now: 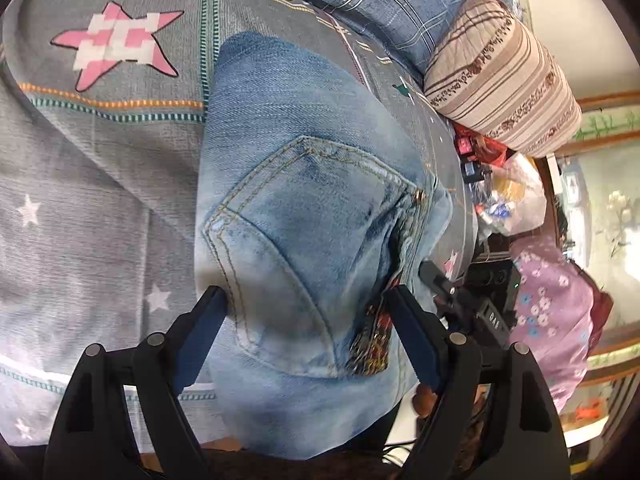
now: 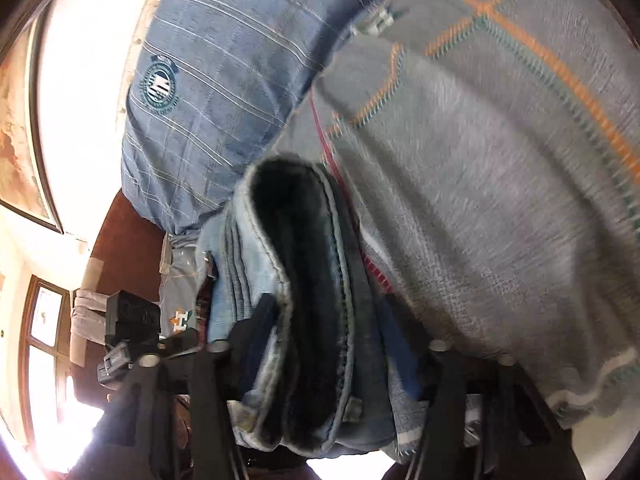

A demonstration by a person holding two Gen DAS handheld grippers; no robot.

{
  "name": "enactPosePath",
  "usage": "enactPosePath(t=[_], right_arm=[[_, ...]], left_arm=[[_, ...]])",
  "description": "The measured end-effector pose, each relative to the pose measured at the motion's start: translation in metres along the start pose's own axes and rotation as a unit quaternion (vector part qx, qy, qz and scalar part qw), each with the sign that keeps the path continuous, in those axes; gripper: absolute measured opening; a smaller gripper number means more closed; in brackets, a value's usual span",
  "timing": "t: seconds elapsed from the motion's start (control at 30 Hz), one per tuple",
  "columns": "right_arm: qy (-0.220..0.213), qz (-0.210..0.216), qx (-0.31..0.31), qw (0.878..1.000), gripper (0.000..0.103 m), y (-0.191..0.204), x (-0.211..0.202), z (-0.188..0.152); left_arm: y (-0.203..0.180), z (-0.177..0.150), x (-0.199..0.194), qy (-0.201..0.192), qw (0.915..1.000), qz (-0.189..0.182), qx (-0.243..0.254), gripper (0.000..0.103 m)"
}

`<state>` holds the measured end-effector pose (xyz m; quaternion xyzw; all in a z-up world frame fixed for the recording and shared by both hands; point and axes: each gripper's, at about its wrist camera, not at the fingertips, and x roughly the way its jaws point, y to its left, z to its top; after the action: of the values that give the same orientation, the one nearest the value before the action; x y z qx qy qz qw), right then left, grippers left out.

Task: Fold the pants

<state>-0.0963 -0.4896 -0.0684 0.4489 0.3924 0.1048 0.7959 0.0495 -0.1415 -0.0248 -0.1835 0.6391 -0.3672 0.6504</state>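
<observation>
Light blue jeans (image 1: 312, 208) lie folded into a compact stack on a grey bedsheet (image 1: 100, 184) printed with stars, back pocket facing up. My left gripper (image 1: 306, 296) is open, one finger at each side of the near end of the stack, and its pads (image 1: 200, 340) are not squeezing the denim. In the right wrist view the layered waistband edge of the jeans (image 2: 304, 280) stands between the fingers of my right gripper (image 2: 324, 312), which is also open around it. The right gripper's black body (image 1: 476, 308) shows beside the stack's right edge.
A blue plaid quilt (image 1: 392, 4) and a striped beige pillow (image 1: 504, 76) lie at the far end of the bed. Past the bed's right edge are plastic bags (image 1: 512, 196), a purple floral cloth (image 1: 556, 312) and a cabinet. A bright window (image 2: 48, 360) shows in the right wrist view.
</observation>
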Motion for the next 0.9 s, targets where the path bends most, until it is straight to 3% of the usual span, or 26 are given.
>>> enactPosePath(t=[0.07,0.1,0.13,0.17,0.2,0.3,0.43,0.57,0.67,0.77,0.83,0.9], right_arm=[[0.010,0.022,0.003,1.000,0.062,0.001,0.008,0.000],[0.010,0.019,-0.004,1.000,0.061,0.005,0.012,0.001],[0.011,0.015,-0.013,1.000,0.056,0.010,0.012,0.001],[0.011,0.007,-0.032,0.999,0.039,0.018,0.011,0.000],[0.009,-0.013,-0.056,0.998,0.029,0.029,0.009,-0.004],[-0.003,-0.037,-0.114,0.993,0.020,0.060,0.001,-0.013],[-0.011,-0.026,-0.168,0.985,0.020,0.107,-0.007,-0.018],[-0.009,0.000,-0.189,0.982,0.020,0.131,0.003,-0.016],[-0.002,-0.013,-0.212,0.977,0.020,0.142,0.030,-0.016],[0.025,-0.080,-0.230,0.970,0.021,0.134,0.065,-0.017],[0.036,-0.126,-0.228,0.965,0.030,0.117,0.079,-0.017],[0.030,-0.113,-0.206,0.972,0.034,0.107,0.072,-0.016]], left_arm=[[-0.002,0.002,0.001,-0.006,1.0000,-0.002,-0.005,0.081],[-0.004,0.002,0.000,-0.012,0.9999,0.002,-0.004,0.072],[-0.005,0.001,-0.003,-0.018,0.9998,0.003,-0.003,0.060],[-0.006,0.000,-0.006,-0.025,0.9997,0.008,-0.001,0.054],[-0.007,-0.002,-0.010,-0.031,0.9995,0.011,0.002,0.048],[-0.003,-0.005,-0.027,-0.047,0.9989,0.003,-0.007,0.043],[-0.004,-0.006,-0.063,-0.088,0.9961,-0.008,-0.006,0.043],[-0.002,-0.006,-0.098,-0.149,0.9885,0.023,0.014,0.043],[0.014,-0.004,-0.085,-0.142,0.9873,0.071,0.006,0.045],[0.041,-0.002,-0.047,-0.091,0.9907,0.099,-0.020,0.049],[0.038,-0.002,-0.044,-0.101,0.9903,0.096,-0.003,0.053],[0.030,-0.002,-0.047,-0.104,0.9892,0.103,0.012,0.053]])
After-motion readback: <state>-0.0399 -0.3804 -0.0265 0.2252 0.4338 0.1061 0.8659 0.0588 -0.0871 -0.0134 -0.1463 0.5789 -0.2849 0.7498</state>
